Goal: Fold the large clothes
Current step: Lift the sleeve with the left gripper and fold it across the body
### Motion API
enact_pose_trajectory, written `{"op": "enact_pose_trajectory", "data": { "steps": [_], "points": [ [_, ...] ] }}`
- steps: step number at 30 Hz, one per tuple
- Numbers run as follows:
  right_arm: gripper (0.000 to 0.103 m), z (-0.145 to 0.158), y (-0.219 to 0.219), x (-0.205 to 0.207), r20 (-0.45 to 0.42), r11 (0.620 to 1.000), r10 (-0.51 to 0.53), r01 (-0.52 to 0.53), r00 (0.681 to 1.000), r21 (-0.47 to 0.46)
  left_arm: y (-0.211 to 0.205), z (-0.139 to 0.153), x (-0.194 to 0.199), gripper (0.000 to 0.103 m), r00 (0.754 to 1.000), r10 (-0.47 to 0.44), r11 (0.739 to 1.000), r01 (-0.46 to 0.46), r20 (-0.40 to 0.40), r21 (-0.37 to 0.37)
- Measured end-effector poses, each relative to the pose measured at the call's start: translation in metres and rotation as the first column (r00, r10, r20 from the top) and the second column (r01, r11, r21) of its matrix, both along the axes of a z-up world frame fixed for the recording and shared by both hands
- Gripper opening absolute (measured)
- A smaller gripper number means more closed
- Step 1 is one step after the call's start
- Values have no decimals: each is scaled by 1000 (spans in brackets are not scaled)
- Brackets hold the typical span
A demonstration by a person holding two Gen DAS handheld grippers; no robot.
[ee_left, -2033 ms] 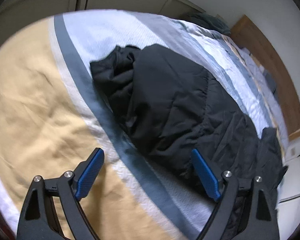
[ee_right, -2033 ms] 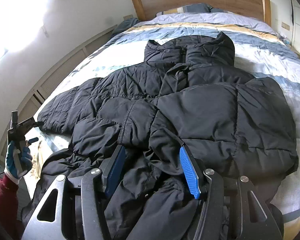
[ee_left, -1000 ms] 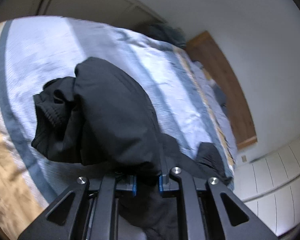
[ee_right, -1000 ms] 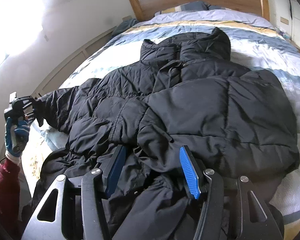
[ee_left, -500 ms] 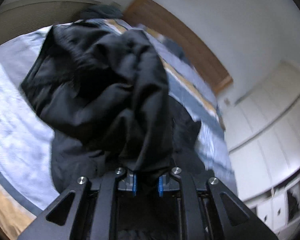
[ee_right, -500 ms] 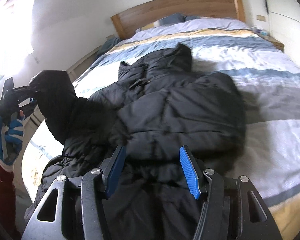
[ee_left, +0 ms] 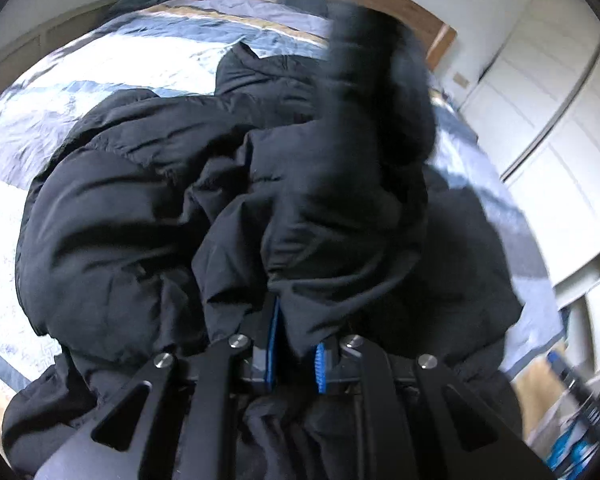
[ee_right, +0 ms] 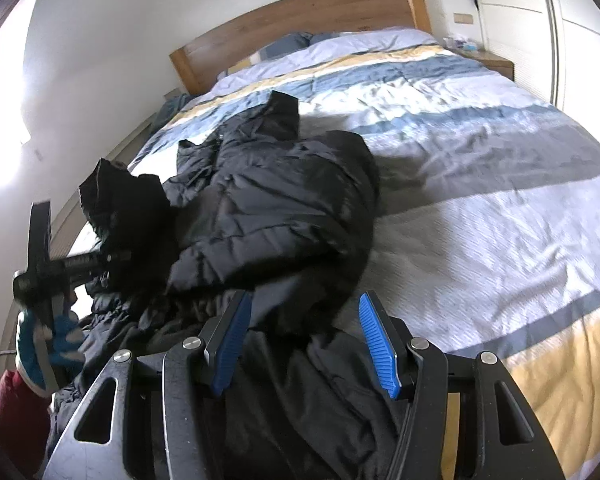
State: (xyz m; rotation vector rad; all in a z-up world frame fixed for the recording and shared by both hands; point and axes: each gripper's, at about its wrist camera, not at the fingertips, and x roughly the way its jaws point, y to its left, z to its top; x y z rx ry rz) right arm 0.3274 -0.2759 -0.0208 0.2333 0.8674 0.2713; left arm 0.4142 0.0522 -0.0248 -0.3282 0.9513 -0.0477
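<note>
A black puffer jacket (ee_right: pixel 268 208) lies on a striped bed; it also fills the left wrist view (ee_left: pixel 148 208). My left gripper (ee_left: pixel 294 344) is shut on the jacket's sleeve (ee_left: pixel 340 216) and holds it lifted over the jacket body. In the right wrist view that gripper (ee_right: pixel 112 258) shows at the left with the sleeve (ee_right: pixel 128 204) bunched in it. My right gripper (ee_right: pixel 304 344) is open and empty, low over the jacket's bottom hem (ee_right: pixel 300 392).
The bed cover (ee_right: pixel 480 200) has blue, white, grey and yellow stripes. A wooden headboard (ee_right: pixel 300 20) and pillows (ee_right: pixel 292 44) are at the far end. White wardrobe doors (ee_left: pixel 560 140) stand on the right. A low wall panel runs along the left.
My left gripper closed on the sleeve and carried it up and over toward the jacket body. My right gripper stayed open and swung rightward over the hem.
</note>
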Motion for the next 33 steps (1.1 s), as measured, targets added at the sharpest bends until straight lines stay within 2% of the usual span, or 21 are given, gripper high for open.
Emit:
{"op": "enact_pose_trajectory", "data": {
  "steps": [6,12,19,33],
  "points": [
    [56,-13,-2,4,-23,1000,-17,17,1000,5,-17,-10,-20,14,999,-53,997,53,2,63],
    [56,-16,14,10,-32,1000,13,-14,999,-4,4,-25,-35,14,997,-83,992,83,-3,100],
    [56,-16,29,16,-33,999,40,-40,999,-12,3,-31,-39,14,995,-99,983,99,-8,157],
    [56,-16,36,14,-34,999,48,-48,998,-20,-1,-32,-41,15,993,-112,979,114,-24,171]
  ]
}}
